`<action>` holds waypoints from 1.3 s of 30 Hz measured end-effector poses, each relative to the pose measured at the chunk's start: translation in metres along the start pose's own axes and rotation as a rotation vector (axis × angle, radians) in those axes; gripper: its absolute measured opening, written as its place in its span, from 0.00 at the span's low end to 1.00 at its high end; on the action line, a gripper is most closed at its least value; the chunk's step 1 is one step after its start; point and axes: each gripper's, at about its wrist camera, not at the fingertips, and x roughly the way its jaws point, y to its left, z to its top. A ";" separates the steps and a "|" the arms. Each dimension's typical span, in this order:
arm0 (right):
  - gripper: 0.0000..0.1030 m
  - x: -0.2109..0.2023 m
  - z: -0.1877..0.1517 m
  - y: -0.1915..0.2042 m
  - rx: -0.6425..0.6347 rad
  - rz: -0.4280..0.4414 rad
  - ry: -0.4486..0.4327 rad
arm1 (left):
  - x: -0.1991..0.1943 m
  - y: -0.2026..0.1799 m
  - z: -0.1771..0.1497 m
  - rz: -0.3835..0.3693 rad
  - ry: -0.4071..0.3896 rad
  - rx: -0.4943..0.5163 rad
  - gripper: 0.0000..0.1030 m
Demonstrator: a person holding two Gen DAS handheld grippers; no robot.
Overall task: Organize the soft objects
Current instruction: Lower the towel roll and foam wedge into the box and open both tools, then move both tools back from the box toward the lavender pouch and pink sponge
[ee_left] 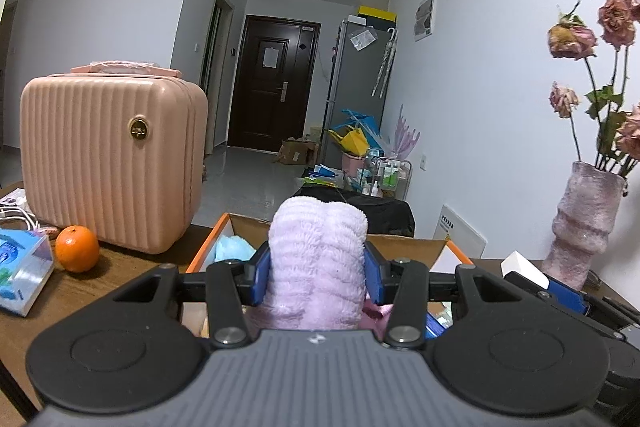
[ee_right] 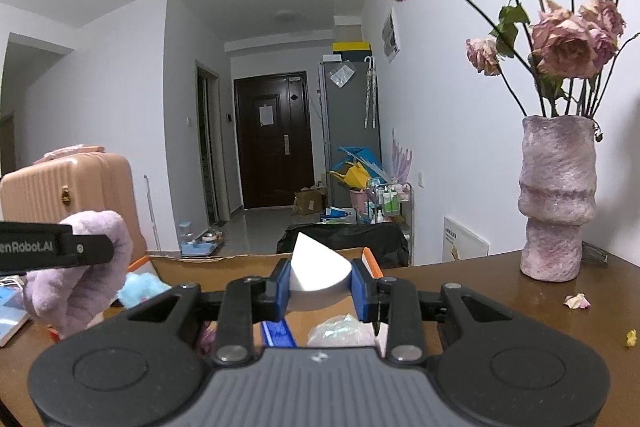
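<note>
Towel first: a rolled lilac fleece towel stands upright, squeezed between the blue pads of my left gripper, above the open cardboard box that sits at twelve o'clock. My right gripper is clamped on a white sponge wedge, also over the box, where a light blue fluffy cloth lies at ten o'clock. On the wooden table a pink vase of dried roses stands at two o'clock; seen from my left side, a peach ribbed case and an orange sit at ten.
</note>
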 end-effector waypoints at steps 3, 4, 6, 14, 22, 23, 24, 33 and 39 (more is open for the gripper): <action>0.29 0.015 0.004 -0.001 0.001 -0.004 0.007 | 0.014 -0.001 0.003 0.000 0.002 0.004 0.44; 0.29 0.020 0.006 0.000 0.001 -0.006 0.009 | 0.019 -0.001 0.003 0.000 0.003 0.006 0.44; 0.29 0.029 0.008 0.000 0.000 -0.002 0.019 | 0.027 0.000 0.004 0.002 0.004 0.010 0.44; 0.29 0.064 0.015 0.012 -0.033 0.011 0.074 | 0.059 0.001 0.007 0.015 0.018 0.030 0.41; 0.33 0.085 0.014 0.018 -0.070 0.025 0.145 | 0.084 0.004 0.003 0.036 0.053 0.042 0.41; 0.34 0.086 0.013 0.018 -0.073 0.026 0.154 | 0.086 0.006 0.003 0.040 0.061 0.037 0.43; 0.35 0.088 0.013 0.017 -0.075 0.026 0.162 | 0.086 0.008 0.002 0.040 0.067 0.031 0.46; 0.90 0.087 0.009 0.017 -0.083 0.011 0.166 | 0.083 0.015 0.003 0.064 0.047 0.011 0.99; 1.00 0.082 0.011 0.012 -0.059 -0.008 0.141 | 0.078 0.014 0.004 0.092 0.017 0.012 1.00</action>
